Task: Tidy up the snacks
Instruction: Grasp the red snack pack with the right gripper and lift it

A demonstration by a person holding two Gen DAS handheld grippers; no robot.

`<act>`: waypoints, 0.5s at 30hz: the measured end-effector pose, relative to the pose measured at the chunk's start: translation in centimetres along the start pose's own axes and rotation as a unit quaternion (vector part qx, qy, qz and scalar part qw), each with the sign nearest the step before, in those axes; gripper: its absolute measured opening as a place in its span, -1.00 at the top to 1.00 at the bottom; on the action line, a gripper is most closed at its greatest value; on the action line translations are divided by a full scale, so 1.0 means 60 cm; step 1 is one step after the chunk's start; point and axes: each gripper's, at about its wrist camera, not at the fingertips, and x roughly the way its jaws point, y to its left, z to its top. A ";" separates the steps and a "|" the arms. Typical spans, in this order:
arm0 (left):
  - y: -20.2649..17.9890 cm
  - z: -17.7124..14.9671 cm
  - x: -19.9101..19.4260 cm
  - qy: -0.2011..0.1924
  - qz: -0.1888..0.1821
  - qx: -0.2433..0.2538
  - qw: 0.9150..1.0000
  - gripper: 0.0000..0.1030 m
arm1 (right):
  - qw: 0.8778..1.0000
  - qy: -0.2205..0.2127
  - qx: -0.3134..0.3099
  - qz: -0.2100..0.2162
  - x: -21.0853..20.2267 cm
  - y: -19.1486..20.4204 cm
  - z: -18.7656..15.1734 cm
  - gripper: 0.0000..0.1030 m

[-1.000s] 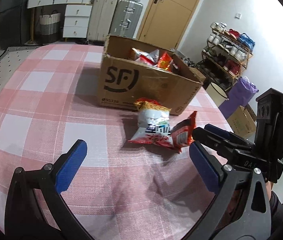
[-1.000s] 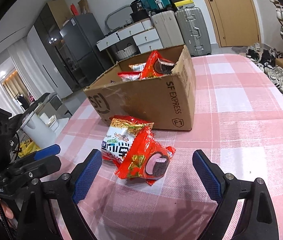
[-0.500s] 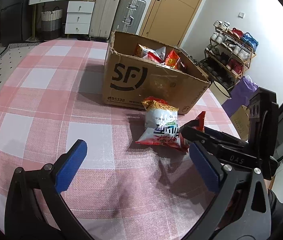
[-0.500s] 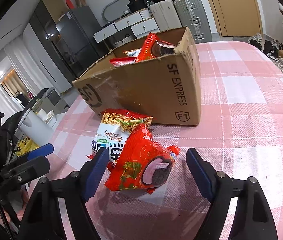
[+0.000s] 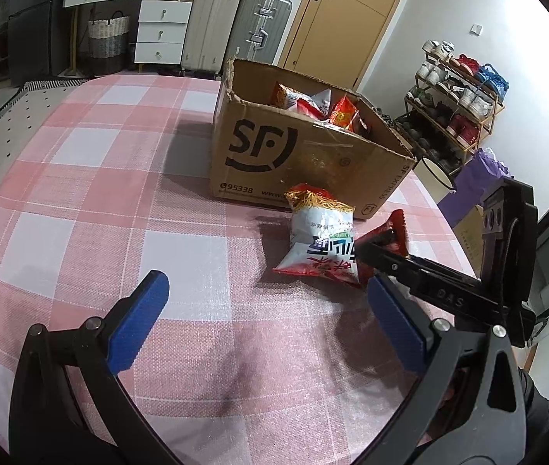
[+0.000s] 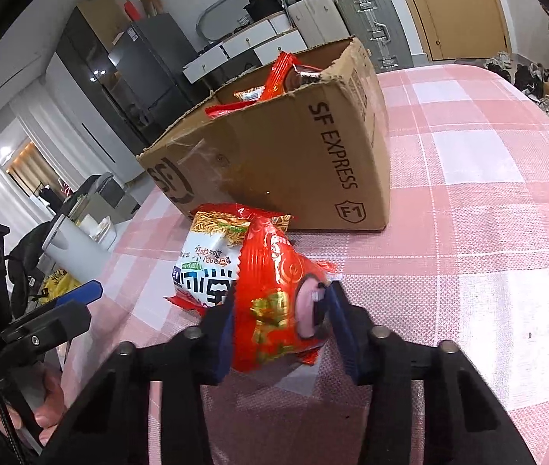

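Observation:
My right gripper (image 6: 280, 312) is shut on a red snack bag (image 6: 274, 302) that rests on the pink checked tablecloth. A white and red noodle snack bag (image 6: 208, 259) lies just behind it, touching it. Both bags sit in front of the open SF cardboard box (image 6: 286, 162), which holds several snack packs. In the left wrist view the noodle bag (image 5: 322, 240) and the red bag (image 5: 396, 228) lie by the box (image 5: 297, 155), with the right gripper (image 5: 367, 250) at the red bag. My left gripper (image 5: 266, 310) is open and empty above the cloth.
The table (image 5: 80, 193) ends in a rounded edge near a shoe rack (image 5: 456, 108) on the right. Suitcases (image 5: 235, 27) and white drawers (image 5: 162, 31) stand behind the table. A white bin (image 6: 76, 240) stands off the table's left side.
My right gripper moved forward around the red snack bag and closed on it. My left gripper shifted slightly and stayed open.

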 end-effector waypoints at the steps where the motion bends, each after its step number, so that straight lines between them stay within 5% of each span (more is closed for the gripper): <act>1: -0.001 0.000 -0.001 0.000 0.001 0.000 1.000 -0.97 | 1.000 0.002 0.000 0.002 0.001 0.000 -0.001 0.48; 15: -0.023 -0.009 -0.019 -0.002 0.005 0.014 1.000 -0.97 | 0.999 -0.039 -0.002 0.016 -0.069 -0.005 -0.016 0.53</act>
